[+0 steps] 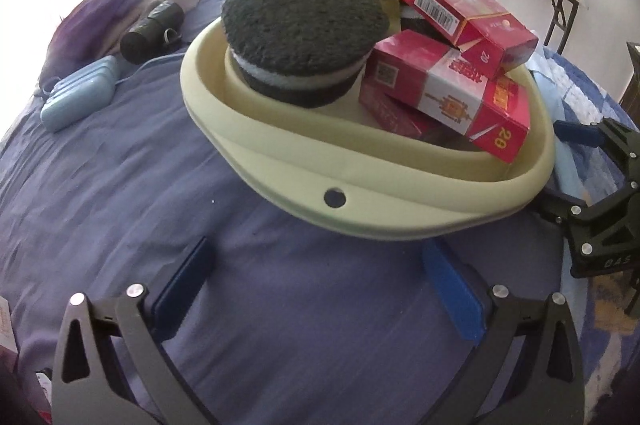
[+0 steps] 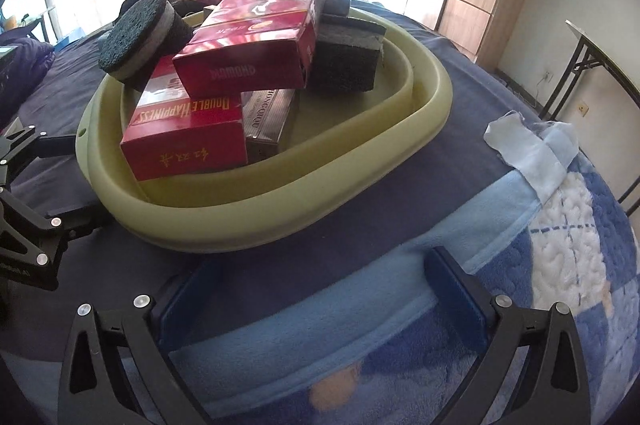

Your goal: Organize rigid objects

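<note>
Both claws empty: left gripper spread wide over the blue sheet, right gripper equally wide over the fleece blanket. Neither touches the basin. Each is held low, tilted down, aimed at the basin's near rim. Basin sits on the bed holding stacked red cartons and round dark sponges. Judgement: gathering is well along. A blue case and black cylinder lie outside, beyond the basin; next calls for my left reaching past it.
</note>
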A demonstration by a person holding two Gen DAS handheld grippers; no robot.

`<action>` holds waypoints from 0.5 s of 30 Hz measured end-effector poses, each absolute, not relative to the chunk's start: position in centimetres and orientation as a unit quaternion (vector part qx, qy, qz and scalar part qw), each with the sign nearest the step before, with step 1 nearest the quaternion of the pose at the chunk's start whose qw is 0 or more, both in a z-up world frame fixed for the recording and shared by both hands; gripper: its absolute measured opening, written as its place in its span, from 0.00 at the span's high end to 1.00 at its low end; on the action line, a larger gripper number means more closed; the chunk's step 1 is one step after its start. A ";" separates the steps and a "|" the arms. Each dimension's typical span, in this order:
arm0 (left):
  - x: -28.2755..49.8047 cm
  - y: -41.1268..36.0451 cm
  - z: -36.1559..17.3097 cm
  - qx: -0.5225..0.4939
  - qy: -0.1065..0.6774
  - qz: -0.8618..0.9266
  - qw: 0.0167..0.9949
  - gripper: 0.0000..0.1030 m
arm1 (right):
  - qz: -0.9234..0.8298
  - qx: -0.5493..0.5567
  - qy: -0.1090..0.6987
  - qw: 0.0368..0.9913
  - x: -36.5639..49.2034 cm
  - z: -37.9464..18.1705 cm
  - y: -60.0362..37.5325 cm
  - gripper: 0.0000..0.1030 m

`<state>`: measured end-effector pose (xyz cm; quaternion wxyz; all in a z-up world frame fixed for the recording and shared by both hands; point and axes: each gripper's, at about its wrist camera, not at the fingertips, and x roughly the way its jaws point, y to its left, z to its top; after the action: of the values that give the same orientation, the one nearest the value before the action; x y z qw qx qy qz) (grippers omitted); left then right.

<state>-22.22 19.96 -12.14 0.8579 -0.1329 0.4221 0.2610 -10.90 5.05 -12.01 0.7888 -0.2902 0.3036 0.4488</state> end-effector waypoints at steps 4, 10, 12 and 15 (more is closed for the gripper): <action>-22.3 20.0 -12.2 -0.133 0.422 0.261 0.858 0.00 | 0.449 -0.290 0.304 0.789 -11.0 -11.9 5.0 0.00; -22.1 19.9 -12.2 -0.132 0.422 0.261 0.858 0.00 | 0.449 -0.290 0.303 0.789 -11.2 -12.0 4.9 0.00; -22.2 19.9 -12.2 -0.132 0.422 0.261 0.858 0.00 | 0.449 -0.290 0.303 0.789 -11.2 -12.0 4.9 0.00; -22.2 20.0 -12.2 -0.132 0.422 0.261 0.858 0.00 | 0.449 -0.290 0.304 0.789 -11.2 -12.0 4.9 0.00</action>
<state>-22.20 19.96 -12.23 0.8579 -0.1322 0.4221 0.2613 -11.22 4.93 -11.99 0.7886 -0.2901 0.3038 0.4491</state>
